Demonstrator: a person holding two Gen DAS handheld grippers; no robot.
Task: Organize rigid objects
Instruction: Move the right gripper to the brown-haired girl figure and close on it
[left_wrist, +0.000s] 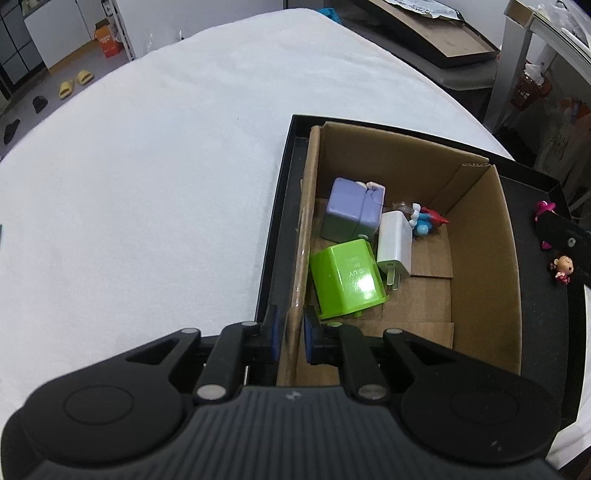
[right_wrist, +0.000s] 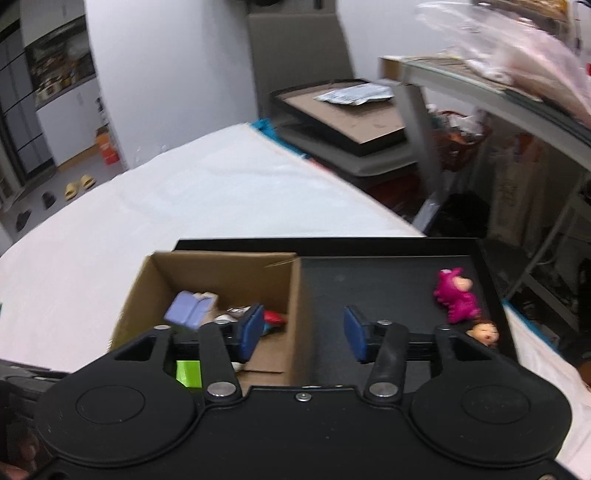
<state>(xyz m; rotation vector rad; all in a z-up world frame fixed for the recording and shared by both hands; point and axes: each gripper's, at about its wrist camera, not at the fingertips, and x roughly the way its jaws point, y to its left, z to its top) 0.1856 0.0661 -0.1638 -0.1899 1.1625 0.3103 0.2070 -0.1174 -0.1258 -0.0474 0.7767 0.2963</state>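
Note:
A cardboard box (left_wrist: 484, 236) stands inside a black tray (left_wrist: 535, 332) on a white-covered table. In it lie a purple block (left_wrist: 347, 214), a green block (left_wrist: 347, 280), a white plug adapter (left_wrist: 395, 247) and a small blue and red figure (left_wrist: 428, 221). My left gripper (left_wrist: 290, 332) is shut on the box's left wall (left_wrist: 306, 236). My right gripper (right_wrist: 303, 328) is open and empty above the box's right wall (right_wrist: 295, 295). A pink figure (right_wrist: 458, 295) and a small doll (right_wrist: 484, 332) lie on the tray floor right of the box.
The white cloth (left_wrist: 166, 184) spreads to the left and far side of the tray. A chair with a flat box on it (right_wrist: 351, 122) and a metal shelf (right_wrist: 498, 92) stand beyond the table's right edge.

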